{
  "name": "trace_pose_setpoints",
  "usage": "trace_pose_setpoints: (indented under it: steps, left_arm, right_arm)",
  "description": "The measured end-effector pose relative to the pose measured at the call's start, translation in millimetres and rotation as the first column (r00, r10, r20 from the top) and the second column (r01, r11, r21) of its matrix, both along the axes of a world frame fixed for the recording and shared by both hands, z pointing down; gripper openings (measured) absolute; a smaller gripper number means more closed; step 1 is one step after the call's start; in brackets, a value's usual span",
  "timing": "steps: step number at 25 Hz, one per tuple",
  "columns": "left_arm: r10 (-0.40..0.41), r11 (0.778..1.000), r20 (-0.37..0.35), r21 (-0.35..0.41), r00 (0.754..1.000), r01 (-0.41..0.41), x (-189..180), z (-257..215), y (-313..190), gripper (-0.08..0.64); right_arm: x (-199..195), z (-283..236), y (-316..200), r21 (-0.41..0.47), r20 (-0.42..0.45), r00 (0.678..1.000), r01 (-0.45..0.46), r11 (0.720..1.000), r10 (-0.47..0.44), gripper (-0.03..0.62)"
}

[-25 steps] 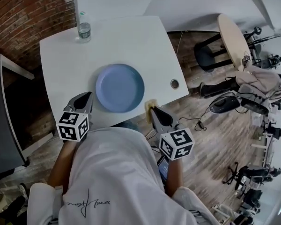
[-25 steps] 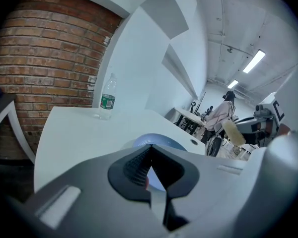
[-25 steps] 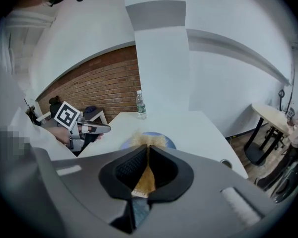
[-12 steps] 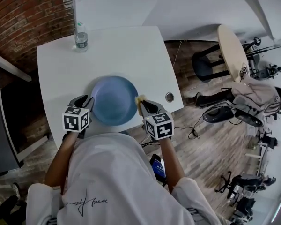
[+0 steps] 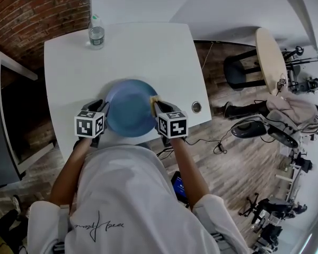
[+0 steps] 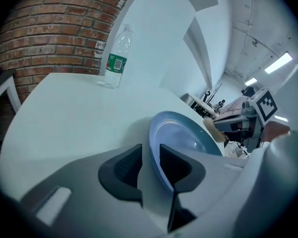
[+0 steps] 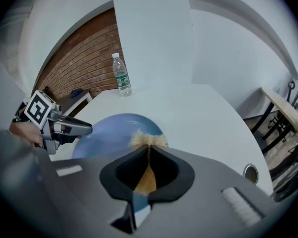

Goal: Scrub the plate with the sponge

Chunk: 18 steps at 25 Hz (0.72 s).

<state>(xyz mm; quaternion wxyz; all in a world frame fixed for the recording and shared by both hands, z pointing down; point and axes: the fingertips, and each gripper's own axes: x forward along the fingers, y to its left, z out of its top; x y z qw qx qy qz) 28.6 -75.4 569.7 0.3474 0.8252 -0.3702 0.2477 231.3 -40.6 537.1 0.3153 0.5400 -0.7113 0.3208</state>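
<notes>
A white table (image 5: 148, 52) stands on a wooden floor (image 5: 228, 152), with a brick wall (image 5: 32, 15) at its far left and a white wall behind it.

The left gripper (image 6: 150, 155) points down at the near part of the table. Its jaws have just been opening and stand apart. The left rim of the blue plate (image 6: 188, 138) runs between them. A strip of bare table shows between that rim and the left jaw, so the pads are not pressing on the plate.

The right gripper (image 7: 148, 150) is clenched on the yellow sponge (image 7: 148, 139). The sponge is squeezed thin between the jaws, and its frayed end bulges beyond the tips at the plate's right rim. Whether it touches the plate cannot be told.

The plate lies on the table close to the near edge, between the two grippers.

Well apart from them, at the table's far left corner, a clear water bottle (image 5: 96, 34) with a green label stands upright. A round metal-ringed hole (image 5: 196, 107) sits in the table top to the right of the right gripper, near the right edge. Further right, off the table, a round wooden side table (image 5: 270, 52) on a dark base stands on the floor.
</notes>
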Motion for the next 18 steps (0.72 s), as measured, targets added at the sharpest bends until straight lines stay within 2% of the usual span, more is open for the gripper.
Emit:
trace_pose_setpoints:
  steps: [4, 9, 12, 18]
  left_arm:
    - [0.005, 1.000, -0.006, -0.011, 1.000, -0.005, 5, 6, -1, 0.120]
    - [0.030, 0.999, -0.004, -0.029, 1.000, -0.030, 9, 12, 1, 0.088]
    - [0.044, 0.999, -0.006, -0.025, 0.999, -0.044, 14, 11, 2, 0.052]
    - [0.052, 0.998, -0.015, -0.020, 0.999, -0.052, 16, 11, 0, 0.054]
  right_arm:
    - [8, 13, -6, -0.017, -0.023, 0.997, -0.079, 0.997, 0.079, 0.012]
    - [6, 21, -13, -0.028, -0.014, 0.992, -0.125, 0.992, 0.125, 0.012]
    - [8, 26, -14, -0.052, -0.061, 0.989, -0.138, 0.989, 0.134, 0.012]
    - [12, 34, -19, -0.070, -0.169, 0.972, -0.180, 0.981, 0.166, 0.012]
